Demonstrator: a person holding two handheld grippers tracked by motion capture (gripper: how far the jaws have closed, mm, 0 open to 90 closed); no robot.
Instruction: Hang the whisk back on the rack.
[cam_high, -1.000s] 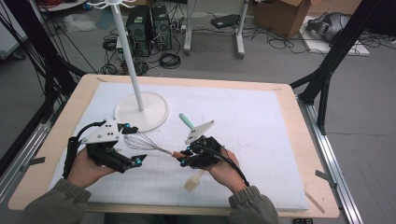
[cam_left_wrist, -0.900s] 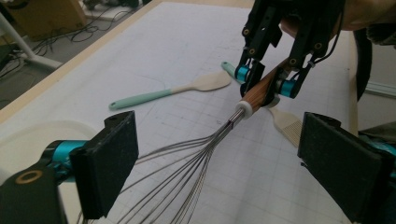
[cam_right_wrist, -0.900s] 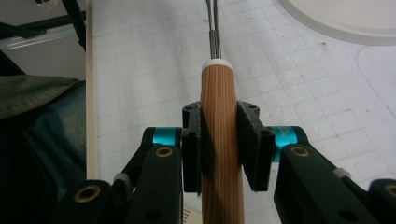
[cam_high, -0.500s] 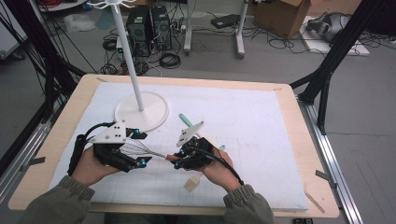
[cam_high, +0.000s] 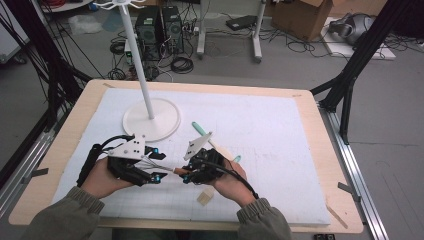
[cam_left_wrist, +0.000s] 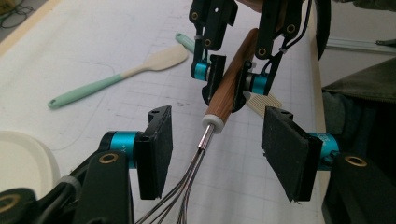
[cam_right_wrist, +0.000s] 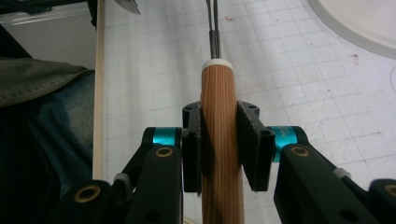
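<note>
Above the bench, our right claw pinches the whisk's wooden handle, its long axis running three to nine o'clock in the high view, wires pointing at nine o'clock between the spread jaws of our left claw.

Left gripper: black frame w/ two flat rectangular black pads, matte, worn edges; turquoise anodised collars behind each pad; brass-coloured pivot screws on linkage arms; white cable tie on one arm. Grey three-cornered plate on top, small holes drilled in it; black cable looped off rear.

Right gripper: same build — black linkages, turquoise collars w/ faint lettering, brass pivot screws, ribbed black pads. Grey three-cornered plate on top; black cable along wrist.

Person: olive-green sleeves, ribbed cuffs; blue denim below olive jacket hem w/ zip.
</note>
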